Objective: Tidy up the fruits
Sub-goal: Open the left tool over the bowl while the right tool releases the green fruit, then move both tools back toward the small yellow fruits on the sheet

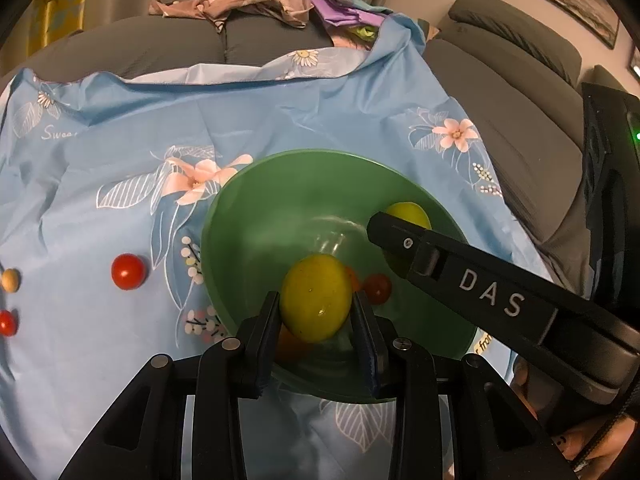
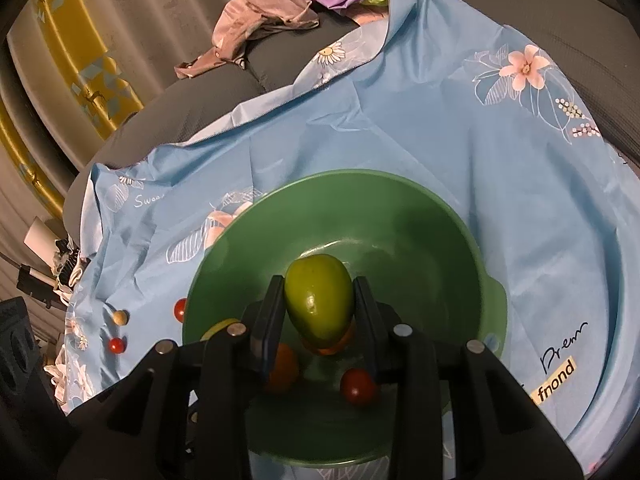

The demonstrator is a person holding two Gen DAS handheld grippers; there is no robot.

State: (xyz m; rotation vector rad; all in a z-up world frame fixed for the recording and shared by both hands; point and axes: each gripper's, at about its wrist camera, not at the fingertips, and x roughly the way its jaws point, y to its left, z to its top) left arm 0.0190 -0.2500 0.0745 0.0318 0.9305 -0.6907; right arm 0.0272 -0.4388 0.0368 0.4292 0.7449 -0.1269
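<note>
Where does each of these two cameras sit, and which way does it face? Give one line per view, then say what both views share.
Left wrist: sits on the left gripper, looking forward and down into the green bowl; its fingers grip a yellow fruit, and the right gripper's arm crosses at right.
Right wrist: sits on the right gripper, looking down into the bowl; its fingers grip a green fruit.
Shared: the bowl, the blue floral cloth, a red tomato in the bowl, and loose tomatoes on the cloth.

Blue floral sheet (image 1: pixel 320 120) over grey sofa (image 1: pixel 520 140); on sheet: green bowl (image 1: pixel 280 200), cherry tomatoes (image 1: pixel 128 271), beige ball (image 1: pixel 9 279).
</note>
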